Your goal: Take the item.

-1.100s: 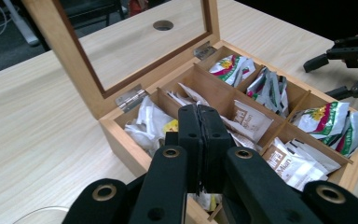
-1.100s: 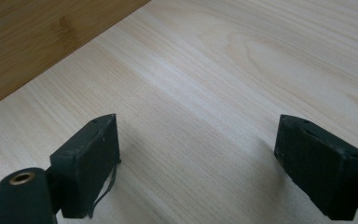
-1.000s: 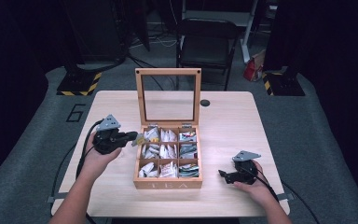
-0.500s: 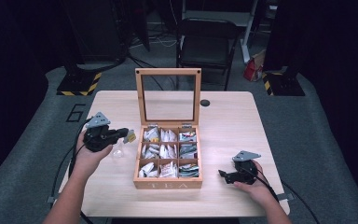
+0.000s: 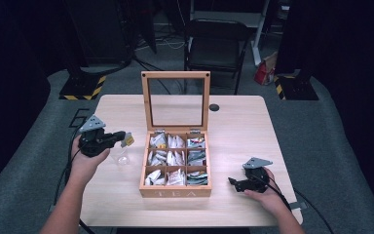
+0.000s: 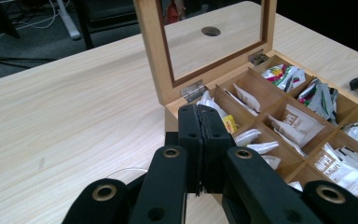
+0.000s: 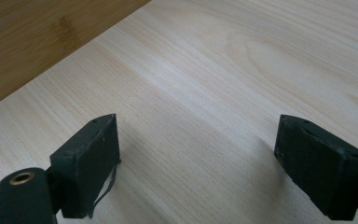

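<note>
Holding a yellow-tagged tea bag [image 5: 127, 140] pinched in its closed jaws, the left gripper [image 5: 119, 136] hangs over a small clear glass [image 5: 122, 156] on the table [image 5: 233, 122], just left of the wooden tea box [image 5: 176, 192]. In the left gripper view the jaws stand pressed together, a yellow tag [image 6: 230, 124] peeking beside them. Likely next is lowering the bag into the glass; the grip looks thin, so the bag could slip, or the light glass could tip if nudged. Right of the box, the lid [image 5: 176, 99] stands upright. Far right, the right gripper [image 5: 234, 184] rests on the table, jaws wide and empty.
</note>
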A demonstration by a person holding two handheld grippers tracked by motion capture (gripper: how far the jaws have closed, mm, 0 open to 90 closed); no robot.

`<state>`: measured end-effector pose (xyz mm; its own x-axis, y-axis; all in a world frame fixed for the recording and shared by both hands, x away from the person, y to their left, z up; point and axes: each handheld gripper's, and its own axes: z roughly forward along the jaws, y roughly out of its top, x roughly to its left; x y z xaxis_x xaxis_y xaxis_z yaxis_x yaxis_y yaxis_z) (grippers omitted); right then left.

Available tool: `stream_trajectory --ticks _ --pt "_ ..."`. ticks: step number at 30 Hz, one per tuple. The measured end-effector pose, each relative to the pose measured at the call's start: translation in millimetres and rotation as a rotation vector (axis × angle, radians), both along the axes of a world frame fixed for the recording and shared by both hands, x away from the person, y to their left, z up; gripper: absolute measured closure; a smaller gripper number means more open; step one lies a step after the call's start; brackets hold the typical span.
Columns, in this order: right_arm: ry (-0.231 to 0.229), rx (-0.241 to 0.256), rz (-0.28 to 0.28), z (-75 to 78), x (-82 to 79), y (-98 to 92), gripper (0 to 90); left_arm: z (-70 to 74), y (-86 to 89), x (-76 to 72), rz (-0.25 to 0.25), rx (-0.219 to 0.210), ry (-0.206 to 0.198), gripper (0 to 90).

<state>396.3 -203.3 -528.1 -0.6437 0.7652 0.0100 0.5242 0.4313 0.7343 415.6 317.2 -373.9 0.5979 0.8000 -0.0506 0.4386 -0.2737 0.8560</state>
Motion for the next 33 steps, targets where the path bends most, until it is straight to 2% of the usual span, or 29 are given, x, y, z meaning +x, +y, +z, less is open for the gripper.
stream_trajectory --ticks 15,25,33 --pt "0.000 0.000 0.000 0.0 0.0 0.0 13.3 -1.1 17.4 4.7 0.069 -0.016 -0.002 88.9" --pt "0.000 0.000 0.000 0.0 0.0 0.0 13.3 -2.2 22.2 7.5 0.095 -0.017 -0.005 89.0" --pt "0.000 0.000 0.000 0.0 0.0 0.0 13.3 -7.9 24.8 8.0 0.101 -0.017 0.012 89.0"
